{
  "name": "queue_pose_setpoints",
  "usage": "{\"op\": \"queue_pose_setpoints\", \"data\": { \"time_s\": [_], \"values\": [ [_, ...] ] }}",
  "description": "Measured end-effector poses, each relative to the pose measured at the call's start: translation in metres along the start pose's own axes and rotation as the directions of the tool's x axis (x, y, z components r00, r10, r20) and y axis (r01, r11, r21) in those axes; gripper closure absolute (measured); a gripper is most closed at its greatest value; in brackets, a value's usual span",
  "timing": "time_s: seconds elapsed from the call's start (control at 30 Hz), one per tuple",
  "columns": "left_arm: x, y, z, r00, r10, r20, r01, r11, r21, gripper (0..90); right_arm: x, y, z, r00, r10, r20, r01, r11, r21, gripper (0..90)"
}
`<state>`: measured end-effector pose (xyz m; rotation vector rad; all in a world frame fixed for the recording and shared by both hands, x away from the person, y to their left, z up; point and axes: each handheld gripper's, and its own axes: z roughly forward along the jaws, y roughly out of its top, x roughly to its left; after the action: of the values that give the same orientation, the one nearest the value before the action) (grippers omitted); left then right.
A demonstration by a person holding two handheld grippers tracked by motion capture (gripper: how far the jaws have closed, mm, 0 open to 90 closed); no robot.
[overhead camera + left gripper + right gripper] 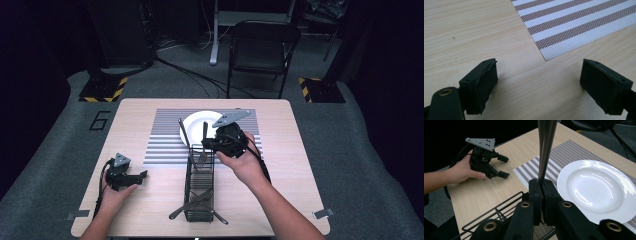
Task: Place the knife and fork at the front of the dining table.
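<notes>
My right gripper (207, 145) is shut on the handle of a metal utensil (546, 150), which stands upright over the far end of a black wire basket (200, 190). In the high view the utensil (204, 131) rises beside the white plate (195, 125), with its lower end inside the basket. My left gripper (143, 177) rests on the table at the left, open with nothing in it. The left gripper view has its jaws wide apart (539, 82) over bare wood. From the right gripper view I also see the left gripper (503, 167), the plate (596, 190) and the basket rim (494, 210).
A striped placemat (165, 145) lies under the plate, and its corner (579, 25) is just ahead of the left jaws. Another utensil (183, 134) leans in the basket's far end, and more cutlery (197, 204) lies crossed at its near end. A folding chair (262, 45) stands beyond the table.
</notes>
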<state>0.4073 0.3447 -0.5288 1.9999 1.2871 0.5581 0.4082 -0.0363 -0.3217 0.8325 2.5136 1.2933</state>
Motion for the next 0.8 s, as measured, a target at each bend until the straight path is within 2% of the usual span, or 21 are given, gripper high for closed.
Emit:
{"op": "queue_pose_setpoints", "data": {
  "time_s": [0.17, 0.37, 0.8],
  "values": [
    [0.0, 0.0, 0.0, 1.0, 0.0, 0.0, 0.0, 1.0, 0.0, 14.3, -0.001, 0.01, -0.017, 0.9999, -0.01, 0.0, 0.01, 1.0, -0.007, 87.7],
    [0.0, 0.0, 0.0, 1.0, 0.0, 0.0, 0.0, 1.0, 0.0, 14.3, -0.009, 0.016, -0.033, 1.0, 0.007, 0.002, -0.007, 1.0, -0.025, 87.8],
    [0.0, 0.0, 0.0, 1.0, -0.002, 0.0, 0.002, 1.0, 0.001, 14.3, -0.03, 0.014, -0.057, 0.9979, 0.051, 0.039, -0.05, 0.998, -0.039, 87.8]
  ]
}}
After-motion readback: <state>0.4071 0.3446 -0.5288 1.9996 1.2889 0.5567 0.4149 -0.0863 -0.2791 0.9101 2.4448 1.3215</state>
